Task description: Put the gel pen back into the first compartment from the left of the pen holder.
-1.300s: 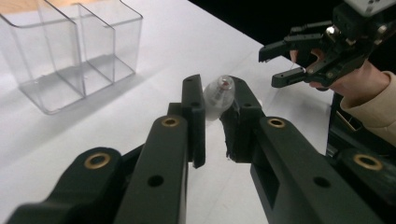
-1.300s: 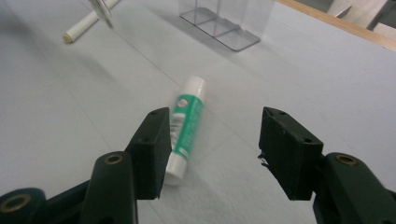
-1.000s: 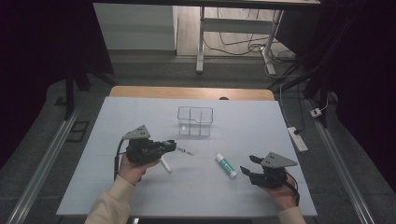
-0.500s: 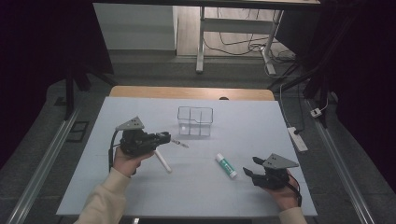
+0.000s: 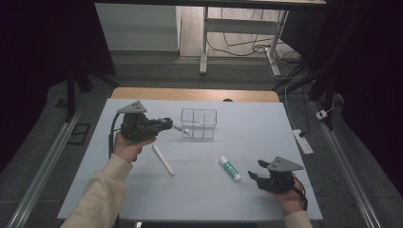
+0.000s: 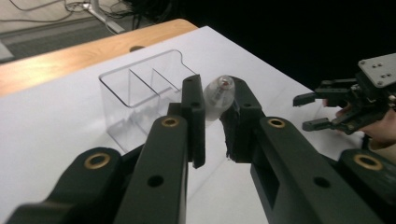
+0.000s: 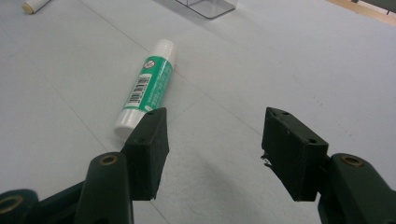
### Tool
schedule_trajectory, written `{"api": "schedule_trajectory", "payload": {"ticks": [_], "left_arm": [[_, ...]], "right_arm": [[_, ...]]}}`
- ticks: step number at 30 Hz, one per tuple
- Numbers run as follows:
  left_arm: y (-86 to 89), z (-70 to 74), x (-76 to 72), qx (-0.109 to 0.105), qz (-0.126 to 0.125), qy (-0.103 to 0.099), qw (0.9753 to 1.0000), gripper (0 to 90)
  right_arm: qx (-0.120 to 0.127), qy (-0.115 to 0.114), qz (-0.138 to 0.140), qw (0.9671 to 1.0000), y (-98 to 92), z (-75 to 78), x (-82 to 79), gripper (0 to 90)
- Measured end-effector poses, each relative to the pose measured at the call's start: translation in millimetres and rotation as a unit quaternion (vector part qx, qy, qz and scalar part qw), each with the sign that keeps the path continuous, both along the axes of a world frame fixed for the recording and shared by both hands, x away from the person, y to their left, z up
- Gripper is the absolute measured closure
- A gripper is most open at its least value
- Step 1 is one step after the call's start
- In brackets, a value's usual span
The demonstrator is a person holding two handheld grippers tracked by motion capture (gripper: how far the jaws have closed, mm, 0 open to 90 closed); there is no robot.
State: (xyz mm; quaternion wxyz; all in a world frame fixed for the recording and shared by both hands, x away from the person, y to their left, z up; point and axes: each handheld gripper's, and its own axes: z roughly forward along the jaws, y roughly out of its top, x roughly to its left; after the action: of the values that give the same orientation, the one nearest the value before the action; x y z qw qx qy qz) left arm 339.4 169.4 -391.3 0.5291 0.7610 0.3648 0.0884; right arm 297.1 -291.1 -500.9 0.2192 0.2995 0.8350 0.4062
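Note:
My left gripper (image 5: 166,124) (image 6: 214,100) is shut on a small clear, pen-like thing (image 5: 179,128) (image 6: 218,93). It holds that thing above the table, its rounded end close to the near left wall of a clear divided box (image 5: 198,123) (image 6: 140,91). My right gripper (image 5: 256,170) (image 7: 212,135) rests open near the front right of the table, with nothing between its fingers. A green and white glue stick (image 5: 230,169) (image 7: 149,84) lies on the table just left of and beyond the right gripper.
A white stick (image 5: 163,160) (image 7: 35,4) lies loose on the white table (image 5: 218,199), in front of the left hand. The table's wooden far edge (image 5: 195,94) lies behind the box. A power strip (image 5: 302,141) lies on the floor at the right.
My left gripper has risen and moved away from me toward the clear box, carrying the pen-like thing off the table. The right gripper, glue stick and white stick have stayed put.

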Motion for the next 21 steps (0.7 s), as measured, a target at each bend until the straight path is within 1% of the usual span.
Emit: {"api": "schedule_trajectory", "payload": {"ticks": [8,15,21], "left_arm": [[0.0,14.8,12.5,0.004,0.006,-0.001,1.0,79.7],[-3.0,25.5,26.8,0.023,0.013,0.001,0.9996,79.7],[-5.0,32.4,35.6,0.03,0.02,0.003,0.9994,79.7]], "right_arm": [[0.001,0.005,-0.004,1.0,-3.4,-0.9,0.4,40.0],[-0.001,0.01,-0.005,0.9999,-4.7,-2.5,1.0,39.8],[-0.002,0.017,-0.004,0.9999,-5.9,-3.2,1.6,39.8]]}}
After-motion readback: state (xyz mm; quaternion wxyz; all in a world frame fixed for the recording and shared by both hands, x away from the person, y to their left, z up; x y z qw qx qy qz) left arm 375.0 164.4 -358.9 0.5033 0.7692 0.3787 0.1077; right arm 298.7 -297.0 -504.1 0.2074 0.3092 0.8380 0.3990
